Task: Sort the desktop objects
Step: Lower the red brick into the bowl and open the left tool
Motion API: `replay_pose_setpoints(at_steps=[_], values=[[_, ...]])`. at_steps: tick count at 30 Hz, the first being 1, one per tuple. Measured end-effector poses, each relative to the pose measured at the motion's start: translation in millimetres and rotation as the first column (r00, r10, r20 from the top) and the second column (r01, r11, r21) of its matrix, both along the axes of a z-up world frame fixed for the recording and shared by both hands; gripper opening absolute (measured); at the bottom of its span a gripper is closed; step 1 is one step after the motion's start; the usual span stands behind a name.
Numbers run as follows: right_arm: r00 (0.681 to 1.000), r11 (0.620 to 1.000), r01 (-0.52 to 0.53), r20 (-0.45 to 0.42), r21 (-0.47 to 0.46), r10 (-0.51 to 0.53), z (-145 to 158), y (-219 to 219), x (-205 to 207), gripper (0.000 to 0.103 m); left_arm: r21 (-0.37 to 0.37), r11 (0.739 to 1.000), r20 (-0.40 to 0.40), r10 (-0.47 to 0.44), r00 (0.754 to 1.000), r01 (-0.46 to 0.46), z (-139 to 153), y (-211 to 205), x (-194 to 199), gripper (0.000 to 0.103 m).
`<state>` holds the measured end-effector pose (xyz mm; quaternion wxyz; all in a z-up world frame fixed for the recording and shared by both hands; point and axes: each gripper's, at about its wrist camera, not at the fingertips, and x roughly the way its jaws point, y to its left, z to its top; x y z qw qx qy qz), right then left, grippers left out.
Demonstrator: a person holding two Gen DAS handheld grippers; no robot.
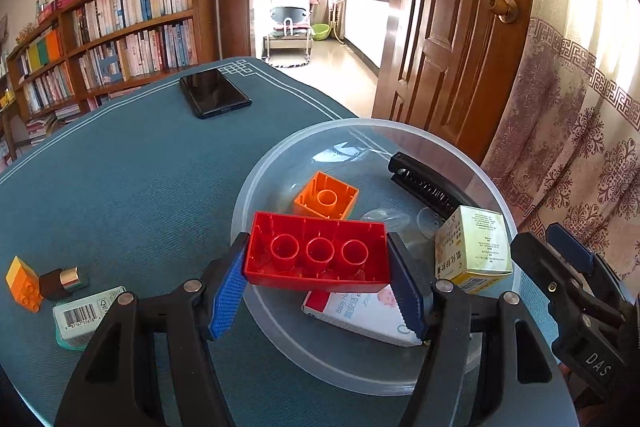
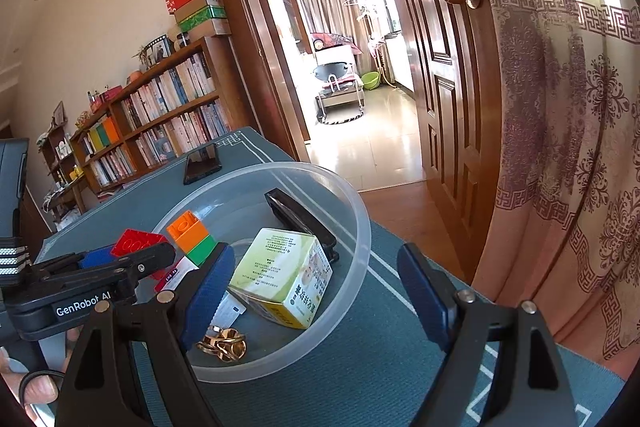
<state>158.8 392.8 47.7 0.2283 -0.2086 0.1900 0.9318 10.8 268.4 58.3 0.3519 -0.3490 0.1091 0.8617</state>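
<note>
From the left wrist view, the left tongs (image 1: 316,287) stand about half open and clamped on a long red plastic building brick (image 1: 318,253), one blue ribbed pad on each short end. The brick's long axis runs straight across from pad to pad, its hollow underside with three round tubes facing the camera. It hangs over the near part of a wide translucent plastic bowl (image 1: 256,187) on the blue-green mat of the counter (image 1: 132,167). Below and beyond it in the bowl lie an orange square brick (image 1: 326,195), a white and pink carton (image 1: 360,315), a pale yellow-green medicine box (image 1: 474,247) and a black hair clip (image 1: 424,183). So the drop looks to be straight down: loosening the pads should let the brick fall among these. Still out on the counter to the left are a small yellow and orange brick (image 1: 22,283), a brown and silver tube (image 1: 62,281) and a barcoded white box (image 1: 86,313); a black phone (image 1: 214,93) lies far off.

From the right wrist view, the right tongs (image 2: 316,287) gape wide with nothing between the pads, straddling the bowl's near right rim. The left tongs come in from the left, with the red brick just visible past the near edge of the bowl. A gold metal trinket (image 2: 222,345) lies at the bowl's near wall. The left hand, already loaded, is the one placed to act.
</note>
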Motion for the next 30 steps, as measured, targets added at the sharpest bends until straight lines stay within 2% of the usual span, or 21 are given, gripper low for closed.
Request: replay_pose_setpoints(at_steps=[6, 17, 23, 30], values=[[1.0, 1.0, 0.009, 0.0, -0.011, -0.009, -1, 3, 0, 0.086, 0.016, 1.0, 0.035, 0.001, 0.999, -0.002, -4, 1, -7, 0.069], [1.0, 1.0, 0.012, 0.008, -0.007, -0.012, -1, 2, -1, 0.086, 0.053, 0.999, 0.045, -0.006, 0.999, 0.003, -2, -5, -5, 0.069], [1.0, 1.0, 0.011, 0.012, -0.011, -0.011, -2, 3, -1, 0.086, 0.082, 0.996, 0.047, 0.027, 0.999, -0.031, 3, -16, -4, 0.074], [1.0, 1.0, 0.013, 0.015, -0.016, -0.013, -2, 5, -1, 0.086, 0.112, 0.992, 0.049, 0.047, 0.998, -0.052, 9, -33, 1, 0.074]])
